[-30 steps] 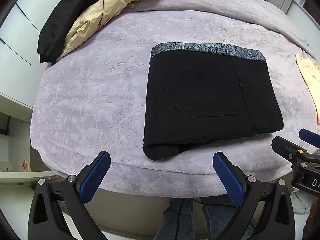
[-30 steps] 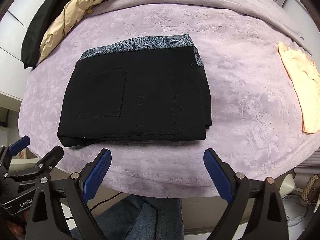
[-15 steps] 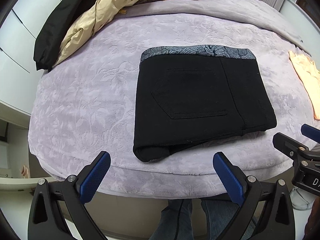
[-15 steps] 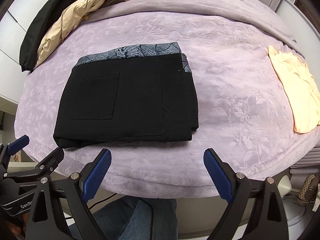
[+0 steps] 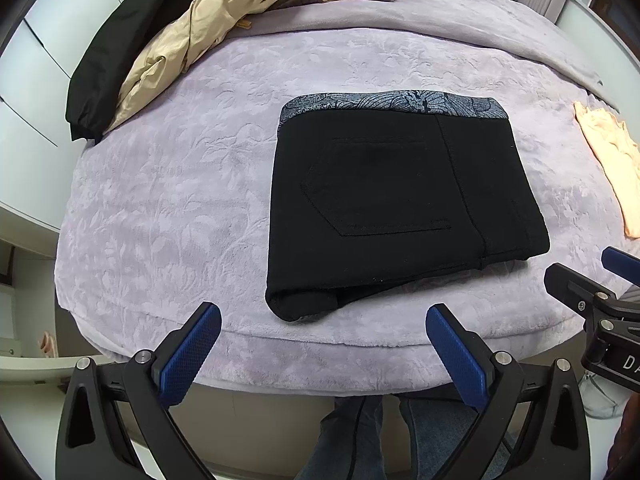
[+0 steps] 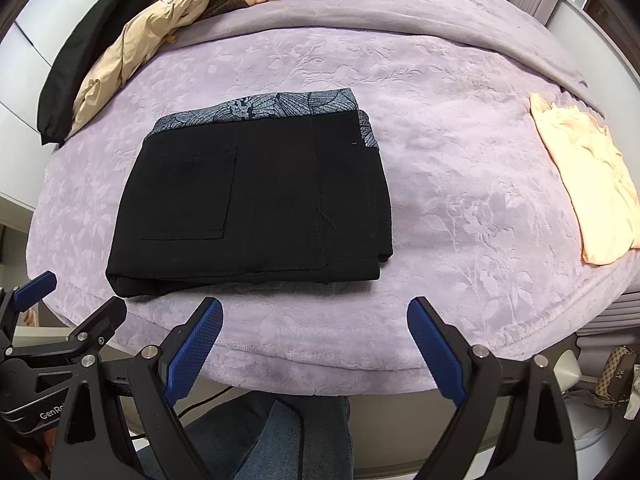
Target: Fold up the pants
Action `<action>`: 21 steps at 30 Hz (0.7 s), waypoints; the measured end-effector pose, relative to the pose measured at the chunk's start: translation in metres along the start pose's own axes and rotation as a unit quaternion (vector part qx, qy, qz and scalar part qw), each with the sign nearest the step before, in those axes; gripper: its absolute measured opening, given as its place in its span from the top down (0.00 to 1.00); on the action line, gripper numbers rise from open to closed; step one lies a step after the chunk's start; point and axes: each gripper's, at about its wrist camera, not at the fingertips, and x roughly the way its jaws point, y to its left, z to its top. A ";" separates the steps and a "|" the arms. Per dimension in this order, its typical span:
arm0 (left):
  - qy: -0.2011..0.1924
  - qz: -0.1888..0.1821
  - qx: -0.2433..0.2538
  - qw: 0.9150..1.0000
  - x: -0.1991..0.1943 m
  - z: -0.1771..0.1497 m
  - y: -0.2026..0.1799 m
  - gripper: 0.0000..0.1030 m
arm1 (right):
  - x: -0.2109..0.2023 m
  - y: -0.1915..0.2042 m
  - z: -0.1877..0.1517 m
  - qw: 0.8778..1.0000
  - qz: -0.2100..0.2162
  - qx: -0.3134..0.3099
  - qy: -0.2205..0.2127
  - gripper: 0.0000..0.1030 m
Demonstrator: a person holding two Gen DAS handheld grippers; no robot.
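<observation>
Black pants point(image 5: 396, 200) point(image 6: 256, 200) lie folded into a compact rectangle on the lilac bed cover point(image 5: 168, 200) point(image 6: 460, 208), back pocket up, with a grey patterned waistband along the far edge. My left gripper point(image 5: 323, 344) hangs open over the bed's near edge, just short of the folded stack, holding nothing. My right gripper point(image 6: 314, 340) is also open and empty, in front of the pants' near right corner. Each gripper shows at the edge of the other's view.
A pile of clothes, beige jacket point(image 5: 192, 44) point(image 6: 132, 48) and black garment point(image 5: 104, 64), lies at the far left of the bed. A peach cloth point(image 5: 612, 160) point(image 6: 588, 176) lies at the right. A person's jeans-clad legs point(image 6: 280, 432) stand below the bed edge.
Both grippers have drawn back and up from the bed, so the pants appear smaller and farther. The pants have not moved; both grippers stay open.
</observation>
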 end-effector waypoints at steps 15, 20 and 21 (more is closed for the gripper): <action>-0.002 -0.018 -0.011 1.000 0.004 0.003 0.013 0.00 | 0.000 0.006 0.001 1.000 -0.013 -0.006 0.006 0.08; -0.022 -0.024 0.011 0.999 0.000 0.005 0.011 0.00 | 0.001 0.009 0.002 1.000 -0.017 -0.002 0.010 0.08; -0.022 -0.027 0.013 0.999 0.000 0.006 0.010 0.00 | 0.001 0.009 0.002 1.000 -0.017 -0.001 0.011 0.08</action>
